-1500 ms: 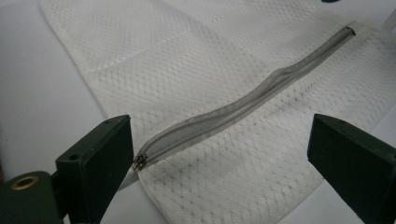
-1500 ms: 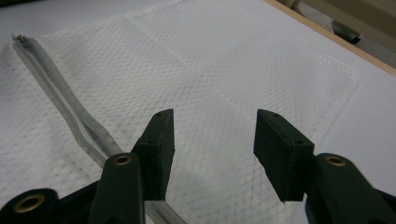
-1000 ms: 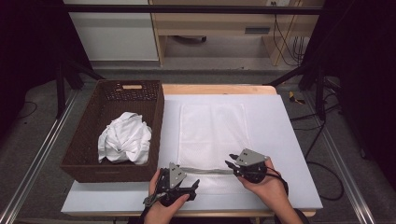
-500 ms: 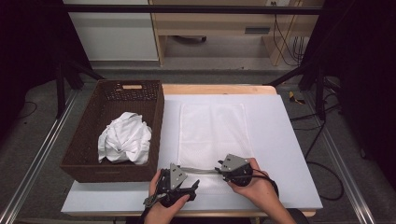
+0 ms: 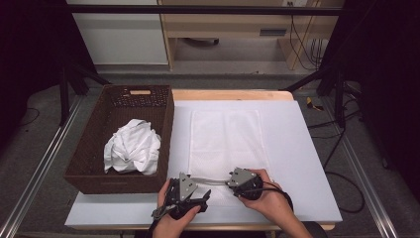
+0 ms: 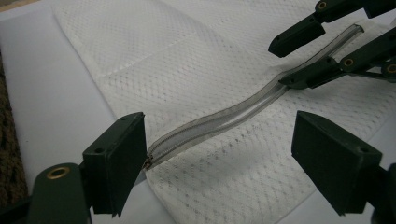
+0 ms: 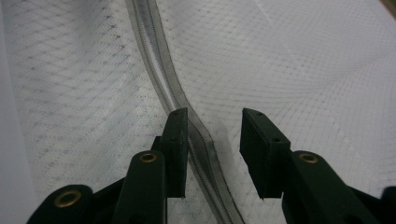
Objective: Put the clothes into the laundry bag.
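A white table (image 5: 307,163) fills the middle of the scene, with a wooden edge along its far side and dark floor around it. On the table's left part stands a dark brown wicker basket (image 5: 94,148), and inside it lies a crumpled white cloth (image 5: 131,148). Just to the right of the basket, a white mesh laundry bag (image 5: 225,139) lies flat on the table, its long sides running away from the person and its near end lying by the person's hands. Along that near end runs a grey zipper (image 6: 224,119), which bows up slightly off the mesh. The person's two hands come in from the near edge, each holding a black gripper. The left gripper (image 6: 219,158) sits at the bag's near left corner, its jaws spread wide; the zipper's end (image 6: 148,162) lies right beside the inner face of one jaw, while the other jaw stands well clear of it, so nothing is pinched. The right gripper (image 7: 214,147) is near the middle of the bag's near end, close to the left one. Its jaws have just been opening and now stand apart; the zipper passes between them, touching or almost touching the inner face of one jaw, with a clear gap to the other.
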A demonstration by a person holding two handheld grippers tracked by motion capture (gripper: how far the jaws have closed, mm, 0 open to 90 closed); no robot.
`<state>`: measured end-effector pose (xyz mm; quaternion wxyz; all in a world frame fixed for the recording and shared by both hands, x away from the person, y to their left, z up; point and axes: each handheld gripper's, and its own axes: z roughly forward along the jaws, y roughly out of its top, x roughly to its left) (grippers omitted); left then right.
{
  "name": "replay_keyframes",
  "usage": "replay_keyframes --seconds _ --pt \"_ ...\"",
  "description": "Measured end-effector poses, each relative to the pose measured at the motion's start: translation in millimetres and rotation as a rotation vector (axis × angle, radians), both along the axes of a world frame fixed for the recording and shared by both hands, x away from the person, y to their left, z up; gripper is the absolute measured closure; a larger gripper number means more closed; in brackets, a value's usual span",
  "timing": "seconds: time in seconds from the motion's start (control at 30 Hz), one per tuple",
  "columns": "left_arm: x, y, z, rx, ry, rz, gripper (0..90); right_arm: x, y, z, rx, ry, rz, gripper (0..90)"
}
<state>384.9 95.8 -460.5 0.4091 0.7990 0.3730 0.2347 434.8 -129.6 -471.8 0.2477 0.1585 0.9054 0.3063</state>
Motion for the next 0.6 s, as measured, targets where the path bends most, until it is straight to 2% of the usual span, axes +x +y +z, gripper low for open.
replay_keyframes --seconds 0.17,0.4,0.6 --pt "-0.9 0.3 0.0 -0.008 -0.002 0.000 18.5 3.5 2.2 -1.3 -0.012 -0.003 -0.009 64.3" --pt "-1.7 0.8 0.8 -0.009 -0.003 -0.002 18.5 4.6 4.1 0.9 -0.014 -0.011 -0.018 71.9" --pt "-1.6 -0.5 0.4 0.000 -0.006 -0.005 18.7 8.3 2.8 0.9 0.001 -0.006 -0.037 74.7"
